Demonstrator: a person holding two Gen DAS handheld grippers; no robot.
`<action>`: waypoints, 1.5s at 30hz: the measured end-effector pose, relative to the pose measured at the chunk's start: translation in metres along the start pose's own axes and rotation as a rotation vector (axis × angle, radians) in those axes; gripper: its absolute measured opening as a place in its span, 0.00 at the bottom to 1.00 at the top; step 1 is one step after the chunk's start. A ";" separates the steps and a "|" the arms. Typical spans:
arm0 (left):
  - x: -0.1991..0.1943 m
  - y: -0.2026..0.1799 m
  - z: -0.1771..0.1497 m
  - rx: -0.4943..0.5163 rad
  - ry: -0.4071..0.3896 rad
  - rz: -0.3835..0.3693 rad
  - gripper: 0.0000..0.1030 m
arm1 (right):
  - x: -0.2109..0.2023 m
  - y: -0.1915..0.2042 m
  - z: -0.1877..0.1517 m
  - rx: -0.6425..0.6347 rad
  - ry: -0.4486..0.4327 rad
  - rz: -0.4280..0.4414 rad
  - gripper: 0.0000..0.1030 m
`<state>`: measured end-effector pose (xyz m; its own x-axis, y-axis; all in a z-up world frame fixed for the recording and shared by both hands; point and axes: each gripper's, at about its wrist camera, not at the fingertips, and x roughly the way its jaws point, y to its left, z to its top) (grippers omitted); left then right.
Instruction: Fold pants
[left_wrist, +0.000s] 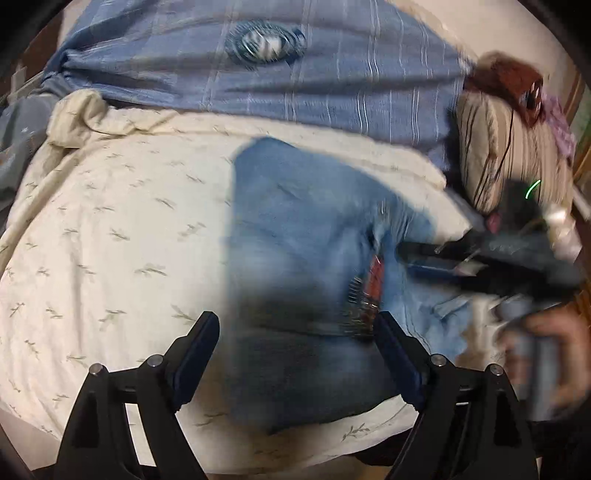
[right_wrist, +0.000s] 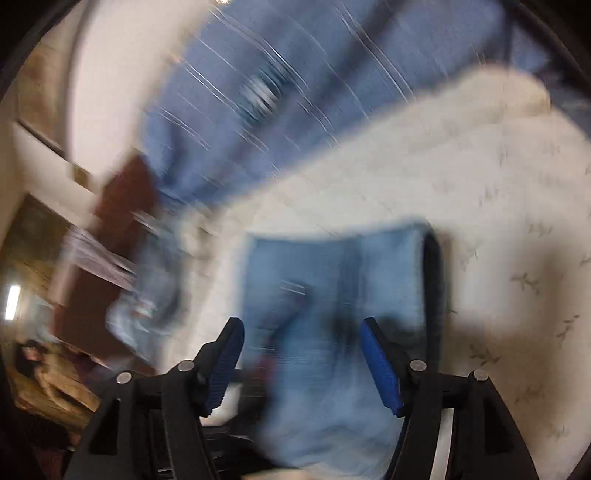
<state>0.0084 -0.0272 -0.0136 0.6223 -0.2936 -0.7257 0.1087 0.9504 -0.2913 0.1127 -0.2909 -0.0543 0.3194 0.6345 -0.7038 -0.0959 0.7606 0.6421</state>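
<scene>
The pants (left_wrist: 306, 229) lie on the bed in front of me, pale blue denim already doubled into a compact, roughly rectangular bundle on the cream quilt (left_wrist: 110, 229) with its small leaf print. In my left view a red tag and a bit of metal hardware show near the waist, and the cloth at the right-hand side looks looser, rumpled toward the edge of the bed. My left tool (left_wrist: 297, 334) hangs over the near end of the bundle with its jaws spread wide and nothing between them; as far as I can tell the pads are not pressing the denim. My right tool (right_wrist: 301, 345) is also over the jeans, jaws apart and empty — that view is badly smeared, so I would not swear to more than that. Beyond the quilt sits a blue striped pillow (left_wrist: 258, 74), and off to the right a beige striped cushion (left_wrist: 509, 147) with a brown furry thing on top. I judge the main folds done and this the pause between them, both tools clear of the cloth. Next I expect to need either one more fold or a tidy-up of that loose right side — which calls for lowering both tools to an edge, pinching the full stack of layers, and carrying it over evenly.
</scene>
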 end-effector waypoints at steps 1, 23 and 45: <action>-0.007 0.007 0.001 -0.016 -0.021 -0.008 0.83 | -0.002 -0.009 -0.002 0.033 -0.047 0.042 0.65; 0.083 0.063 0.104 -0.276 0.105 -0.324 0.21 | 0.002 0.001 -0.007 -0.106 -0.096 0.026 0.68; 0.027 0.077 0.029 -0.386 0.187 -0.399 0.63 | 0.001 -0.002 -0.014 -0.134 -0.128 0.061 0.70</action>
<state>0.0564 0.0413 -0.0375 0.4400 -0.6674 -0.6008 -0.0059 0.6669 -0.7451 0.0996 -0.2895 -0.0604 0.4252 0.6642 -0.6148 -0.2410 0.7379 0.6305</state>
